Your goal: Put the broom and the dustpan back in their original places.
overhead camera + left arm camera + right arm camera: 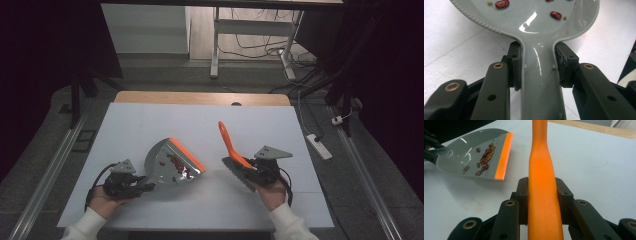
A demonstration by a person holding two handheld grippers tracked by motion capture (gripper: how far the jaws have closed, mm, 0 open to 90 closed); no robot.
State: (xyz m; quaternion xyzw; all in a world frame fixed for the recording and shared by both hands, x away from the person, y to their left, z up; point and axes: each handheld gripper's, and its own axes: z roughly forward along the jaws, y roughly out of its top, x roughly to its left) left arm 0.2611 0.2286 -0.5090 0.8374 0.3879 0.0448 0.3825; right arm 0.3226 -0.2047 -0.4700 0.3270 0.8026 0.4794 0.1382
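The left gripper (142, 187) is clamped on the grey handle of a dustpan (167, 162), its pads (514, 66) pressed against both sides of the neck, and the pan extends away over the white table (150, 120) with red beans (176, 162) gathered near its orange lip (187, 154). The right gripper (250, 170) is closed on the orange handle (543, 182) of a small brush (235, 155), whose handle rises up and away while its dark bristle head lies beside the hand. Dustpan and brush sit near each other at the table's near half, not touching.
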